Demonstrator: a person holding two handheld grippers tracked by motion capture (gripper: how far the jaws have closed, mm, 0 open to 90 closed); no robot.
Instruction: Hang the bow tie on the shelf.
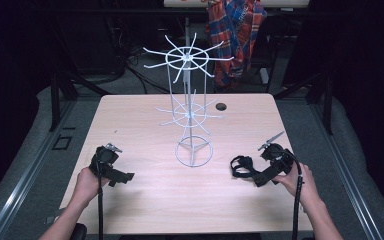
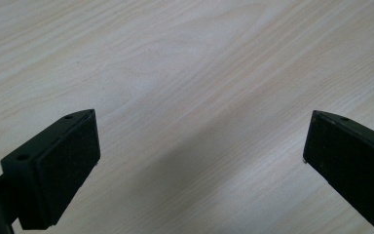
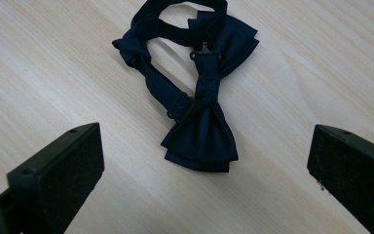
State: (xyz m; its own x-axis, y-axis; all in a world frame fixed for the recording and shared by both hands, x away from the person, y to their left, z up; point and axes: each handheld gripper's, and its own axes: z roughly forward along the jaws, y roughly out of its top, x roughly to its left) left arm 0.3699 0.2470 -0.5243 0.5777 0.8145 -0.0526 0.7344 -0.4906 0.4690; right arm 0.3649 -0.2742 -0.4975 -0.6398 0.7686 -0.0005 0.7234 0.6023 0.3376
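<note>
A dark navy bow tie (image 3: 200, 141) with its adjustable strap looped behind it lies flat on the light wooden table (image 3: 53, 73). In the high view the bow tie (image 1: 242, 165) is right of centre, just ahead of my right gripper (image 1: 258, 178). That right gripper (image 3: 205, 130) is open, its jaws wide apart on either side of the tie's near wing and above it. At the table's left my left gripper (image 1: 125, 177) is also open. My left gripper (image 2: 202, 119) has bare wood between its jaws.
A white wire display rack (image 1: 190, 112) with two tiers of radiating hooks stands mid-table on a ring base (image 1: 194, 153). A cable hole (image 1: 221, 106) sits behind it. A plaid shirt (image 1: 236, 31) hangs beyond the table's far edge. Dark floor surrounds the table.
</note>
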